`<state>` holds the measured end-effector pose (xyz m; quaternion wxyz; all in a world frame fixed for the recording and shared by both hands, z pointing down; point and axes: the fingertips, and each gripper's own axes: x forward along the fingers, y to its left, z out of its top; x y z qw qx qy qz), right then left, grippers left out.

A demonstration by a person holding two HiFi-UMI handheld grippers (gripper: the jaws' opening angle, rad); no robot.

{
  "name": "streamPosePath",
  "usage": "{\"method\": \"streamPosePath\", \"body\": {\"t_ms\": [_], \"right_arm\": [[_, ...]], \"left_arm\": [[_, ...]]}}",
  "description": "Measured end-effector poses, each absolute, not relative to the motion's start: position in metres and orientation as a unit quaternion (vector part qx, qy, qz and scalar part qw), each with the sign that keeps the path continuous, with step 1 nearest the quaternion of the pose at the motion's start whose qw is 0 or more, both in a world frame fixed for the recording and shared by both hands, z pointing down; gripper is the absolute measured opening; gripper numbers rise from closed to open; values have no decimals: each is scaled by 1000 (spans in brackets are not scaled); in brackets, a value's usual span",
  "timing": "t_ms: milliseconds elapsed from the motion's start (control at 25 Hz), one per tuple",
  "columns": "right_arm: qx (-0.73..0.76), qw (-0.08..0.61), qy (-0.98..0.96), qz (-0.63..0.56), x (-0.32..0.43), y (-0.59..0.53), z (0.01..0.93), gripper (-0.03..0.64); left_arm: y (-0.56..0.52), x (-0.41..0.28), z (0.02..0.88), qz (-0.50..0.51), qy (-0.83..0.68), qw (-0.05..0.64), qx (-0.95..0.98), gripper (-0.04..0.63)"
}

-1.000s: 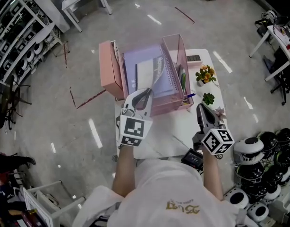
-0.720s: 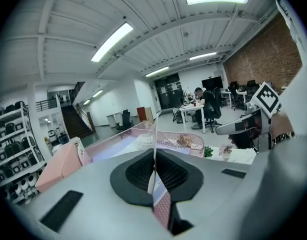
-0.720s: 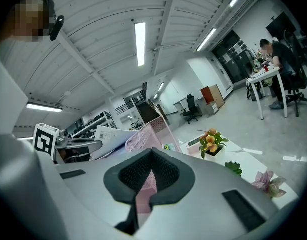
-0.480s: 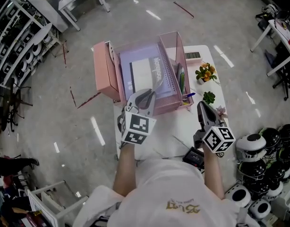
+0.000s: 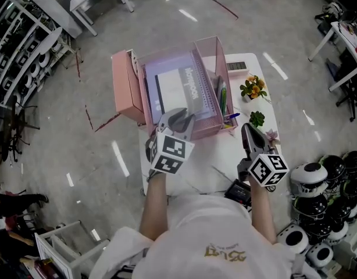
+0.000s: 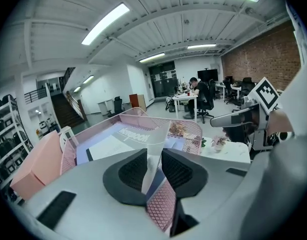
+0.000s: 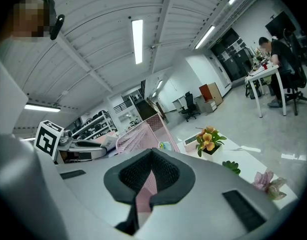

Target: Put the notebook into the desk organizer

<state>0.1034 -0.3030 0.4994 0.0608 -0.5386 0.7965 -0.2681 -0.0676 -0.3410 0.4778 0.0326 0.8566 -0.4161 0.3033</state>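
1. The lavender notebook with a white panel on its cover (image 5: 177, 92) lies flat in the wide main compartment of the pink wire-mesh desk organizer (image 5: 209, 51). Its wire binding runs along the right-hand side.
2. A corner of the notebook's clear plastic cover sheet (image 6: 154, 144) rises from the near edge of the tray.
3. The left gripper (image 5: 178, 120) sits at the organizer's front wall, tilted downward. Its jaws have just been opening, and the left gripper view shows them parted. The clear sheet stands in the gap between the dark ridged pads (image 6: 133, 170), and neither pad presses on it.
4. The right gripper (image 5: 248, 131) hangs over the white table (image 5: 225, 156), to the right of the organizer and apart from it. Its jaw tips are together with nothing between them.
5. A narrow side compartment on the organizer's right holds pens (image 5: 223, 97).
6. A closed pink box (image 5: 123, 89) stands against the organizer's left side.
7. On the table's right edge stand a small pot of orange flowers (image 5: 252, 90), a green succulent (image 5: 257, 120) and a pale pink flower (image 5: 272, 136).
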Motion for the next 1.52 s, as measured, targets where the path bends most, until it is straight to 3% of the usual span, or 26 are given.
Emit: {"method": "streamPosePath", "body": {"t_ms": [480,600,840,1200,1520], "right_arm": [[-542,61,794,-268,104,-301,499,9],[-541,60,797,-263,102,-300,496,9],[-543,43,805,-235,99,-290,487,9],[-549,26,812,-198,93,-266,471,9],[-546,3,821,-165,79,-242,461,9]], "left_arm": [[-332,-53,484,307,-364,50,878,241],[-331,-53,477,290,-371,41,881,247],[-328,-64,450,224,-416,25,881,147],[-290,-70,434,183,-430,28,884,101],[-255,-91,440,92,-456,111,878,35]]}}
